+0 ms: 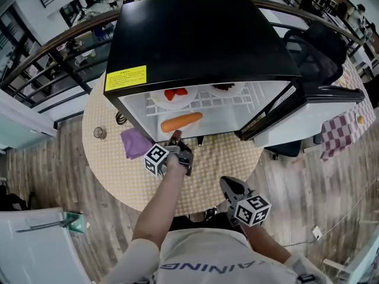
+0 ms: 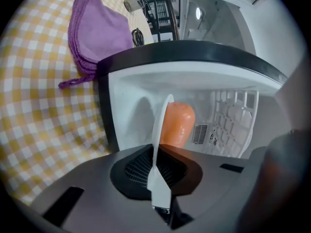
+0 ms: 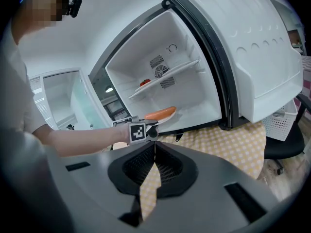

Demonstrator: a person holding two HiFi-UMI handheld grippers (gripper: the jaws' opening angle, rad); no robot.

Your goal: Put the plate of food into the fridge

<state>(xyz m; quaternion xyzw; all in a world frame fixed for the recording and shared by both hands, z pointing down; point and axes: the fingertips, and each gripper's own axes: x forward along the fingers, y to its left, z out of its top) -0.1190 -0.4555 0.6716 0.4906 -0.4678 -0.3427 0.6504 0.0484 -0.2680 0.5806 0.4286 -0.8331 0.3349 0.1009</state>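
The left gripper [image 2: 162, 204] pinches the white plate [image 2: 162, 125] rim in its fingers – carrot [image 2: 178, 124] on it – inside the open fridge [image 1: 201, 40]; the right gripper [image 3: 154, 148] fingers are pressed together, empty

Head view looks steeply down on the fridge [image 1: 201, 40]; both gripper views face inside it, the left nearest.

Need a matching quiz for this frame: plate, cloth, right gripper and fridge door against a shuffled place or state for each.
Things:
1. plate
2. cloth
3. right gripper
4. fridge door

Place or state:
A. swung open
B. lying on the table
C. jaws shut, nothing between them
D. rim clamped by the left gripper

Pairs: 1-D, 2-B, 3-C, 4-A
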